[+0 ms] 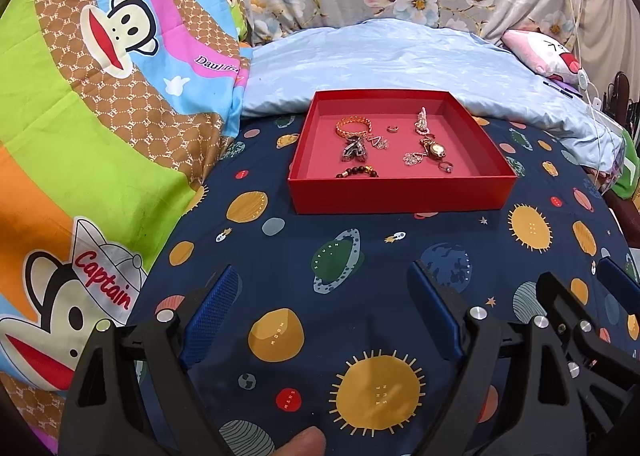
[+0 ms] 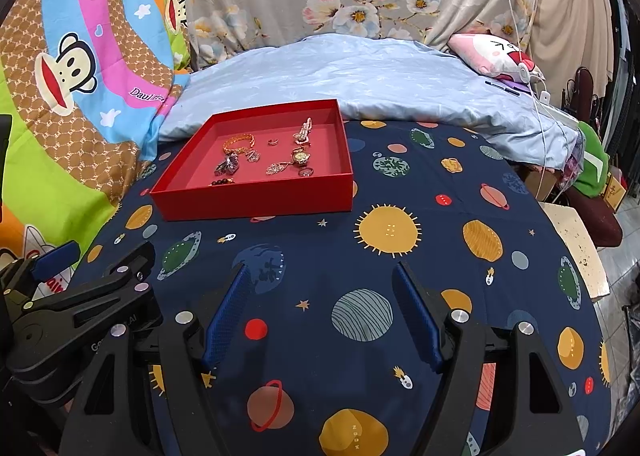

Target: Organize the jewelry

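Jewelry sits loose in a shallow red box [image 1: 400,192] on the bed's planet-print sheet [image 1: 304,256], well ahead of both tools. Inside are a gold braided bracelet [image 1: 353,125], a dark beaded bracelet [image 1: 357,172], a small ring [image 1: 393,129], a pearl strand [image 1: 422,121], a gold watch [image 1: 435,150], a silver pendant [image 1: 412,158] beside the watch, a second ring [image 1: 447,167] and a dark charm cluster [image 1: 353,149] just below the gold bracelet.

Trouble would most likely come from how closely the pieces lie. The watch, pendant and second ring touch or nearly touch, and the charm cluster seems caught against the gold bracelet — a pinch on one piece could drag its neighbour along. Thin chains and rings lie flat on the box floor, so wide pads may slide over them or shove the light box across the soft sheet. The box walls also limit a low approach.

Left tool [image 1: 322,310] hangs over the sheet with its jaws spread wide, holding and touching nothing. Right tool [image 2: 320,310] is likewise wide apart and empty, near the left one and aimed to the right of the box.
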